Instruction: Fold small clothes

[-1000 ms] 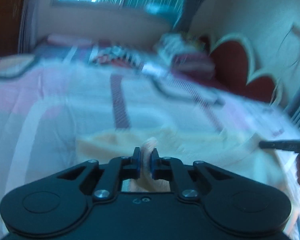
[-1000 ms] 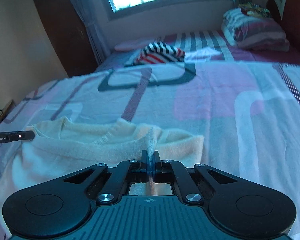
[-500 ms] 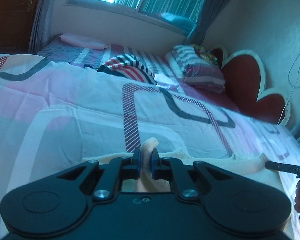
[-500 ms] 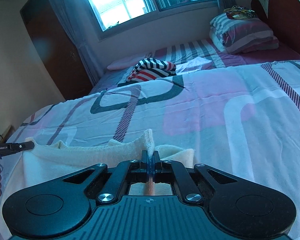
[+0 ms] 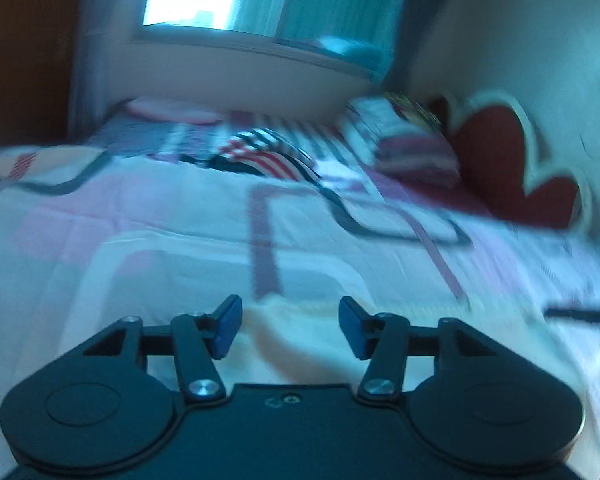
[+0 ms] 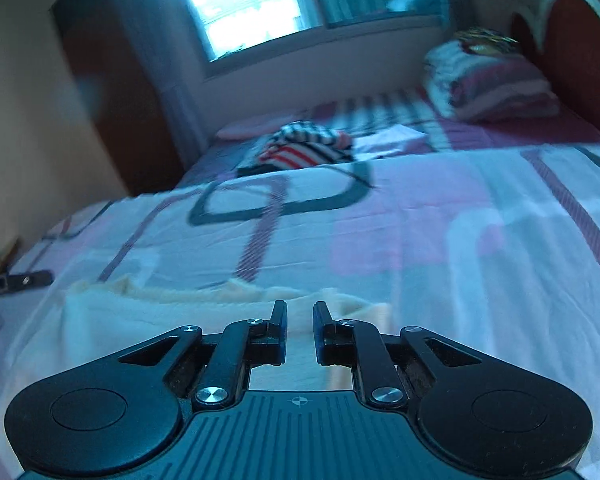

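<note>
A cream small garment (image 5: 300, 344) lies flat on the patterned bedspread (image 5: 160, 248), close in front of both grippers; it also shows in the right wrist view (image 6: 160, 320). My left gripper (image 5: 288, 326) is open and empty, its jaws wide apart just above the garment's edge. My right gripper (image 6: 300, 326) is open a little and empty, over the garment's right end. The tip of the other gripper shows at the right edge of the left view (image 5: 580, 314) and at the left edge of the right view (image 6: 16, 282).
A red, white and black striped garment (image 6: 304, 148) lies farther up the bed. Folded bedding and a pillow (image 6: 492, 84) sit by the red headboard (image 6: 572, 44). A window (image 6: 252, 0) and a dark wardrobe (image 6: 112, 80) stand behind the bed.
Both grippers have opened and let go of the cream garment, which has dropped flat onto the bedspread. Both views have shifted slightly and are blurred with motion.
</note>
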A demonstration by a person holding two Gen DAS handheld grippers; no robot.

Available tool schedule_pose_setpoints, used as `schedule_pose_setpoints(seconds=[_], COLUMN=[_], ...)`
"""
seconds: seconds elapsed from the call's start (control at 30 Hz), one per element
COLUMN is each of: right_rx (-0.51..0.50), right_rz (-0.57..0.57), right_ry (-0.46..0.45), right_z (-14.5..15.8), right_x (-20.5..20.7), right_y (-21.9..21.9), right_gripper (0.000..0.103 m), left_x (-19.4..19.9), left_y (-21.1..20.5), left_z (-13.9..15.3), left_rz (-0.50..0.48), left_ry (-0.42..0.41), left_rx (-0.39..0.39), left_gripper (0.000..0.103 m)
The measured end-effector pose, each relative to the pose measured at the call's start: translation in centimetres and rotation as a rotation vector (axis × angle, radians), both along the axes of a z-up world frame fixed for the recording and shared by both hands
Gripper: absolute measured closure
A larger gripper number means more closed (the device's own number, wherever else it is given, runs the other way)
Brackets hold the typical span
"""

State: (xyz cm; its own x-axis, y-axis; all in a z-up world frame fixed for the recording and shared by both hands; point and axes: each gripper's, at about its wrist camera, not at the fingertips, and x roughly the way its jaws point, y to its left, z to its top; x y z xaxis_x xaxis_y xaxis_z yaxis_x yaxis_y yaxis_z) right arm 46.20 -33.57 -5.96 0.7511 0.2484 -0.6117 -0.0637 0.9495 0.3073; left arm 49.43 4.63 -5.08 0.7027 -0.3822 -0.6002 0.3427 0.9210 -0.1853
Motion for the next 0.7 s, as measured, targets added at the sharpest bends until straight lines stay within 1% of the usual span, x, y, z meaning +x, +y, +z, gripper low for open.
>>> schedule_pose_setpoints(seconds=[0.03, 0.07, 0.1, 0.13, 0.17, 0.23, 0.27, 0.3, 0.33, 0.37, 0.43, 0.47, 0.5, 0.53, 0.57, 0.6, 0.63, 0.67, 0.7], right_rx=[-0.001, 0.003, -0.019, -0.062, -0.103, -0.072, -0.067, -0.067, -0.067, -0.062, -0.037, -0.046, -0.068, -0.075, -0.079, -0.095, -0.111, -0.105, -0.083], right_rz=[0.039, 0.068, 0.075, 0.051, -0.006, -0.090, -0.101, -0.096, -0.089, -0.084, -0.077, -0.074, -0.084, -0.097, -0.115, -0.129, -0.134, -0.120, -0.094], right_ry=[0.011, 0.024, 0.045, 0.077, 0.105, 0.103, 0.108, 0.098, 0.083, 0.069, 0.066, 0.075, 0.090, 0.088, 0.087, 0.087, 0.078, 0.054, 0.034], right_z=[-0.2, -0.5, -1.1, -1.8, -2.5, -3.0, -2.9, -2.6, -2.4, -2.1, -2.3, -2.5, -2.9, -3.1, -3.0, -2.7, -2.3, -1.8, -1.3], right_x=[0.3, 0.7, 1.2, 1.8, 2.2, 2.2, 2.2, 1.9, 1.6, 1.3, 1.3, 1.4, 1.7, 1.7, 1.7, 1.7, 1.5, 1.2, 1.0], right_y=[0.9, 1.7, 2.4, 2.8, 2.7, 1.2, 0.8, 0.7, 0.7, 0.6, 0.5, 0.6, 0.7, 0.7, 0.6, 0.7, 0.9, 1.1, 1.4], right_gripper=[0.090, 0.090, 0.090, 0.090, 0.091, 0.092, 0.092, 0.092, 0.092, 0.092, 0.092, 0.092, 0.092, 0.092, 0.092, 0.092, 0.092, 0.092, 0.092], left_x=[-0.1, 0.1, 0.4, 0.8, 1.1, 0.7, 0.2, -0.1, -0.2, 0.0, 0.9, 1.7, 2.0, 2.1, 2.1, 1.7, 1.2, 0.6, 0.2], left_y=[-0.9, -1.7, -2.1, -2.2, -1.9, -0.1, 0.7, 1.5, 2.0, 2.2, 1.7, 1.1, 0.6, 0.4, 0.4, 0.5, 0.4, 0.0, -0.7], left_z=[-0.4, -0.9, -1.5, -2.1, -2.6, -2.1, -1.7, -1.5, -1.5, -1.7, -2.3, -2.8, -2.6, -2.5, -2.1, -1.5, -0.7, -0.1, 0.3], left_rz=[-0.035, -0.064, -0.072, -0.070, -0.059, 0.014, 0.066, 0.088, 0.096, 0.091, 0.075, 0.054, 0.061, 0.086, 0.120, 0.151, 0.149, 0.120, 0.075], left_ry=[0.005, 0.025, 0.048, 0.075, 0.091, 0.061, 0.022, 0.003, 0.015, 0.038, 0.084, 0.132, 0.109, 0.099, 0.099, 0.074, 0.025, -0.015, -0.031], left_rx=[0.027, 0.050, 0.074, 0.095, 0.095, 0.044, 0.030, 0.011, -0.013, -0.018, 0.039, 0.082, 0.133, 0.163, 0.175, 0.173, 0.149, 0.113, 0.089], left_gripper=[0.063, 0.063, 0.061, 0.061, 0.060, 0.058, 0.055, 0.055, 0.055, 0.058, 0.058, 0.056, 0.056, 0.057, 0.060, 0.062, 0.060, 0.056, 0.054])
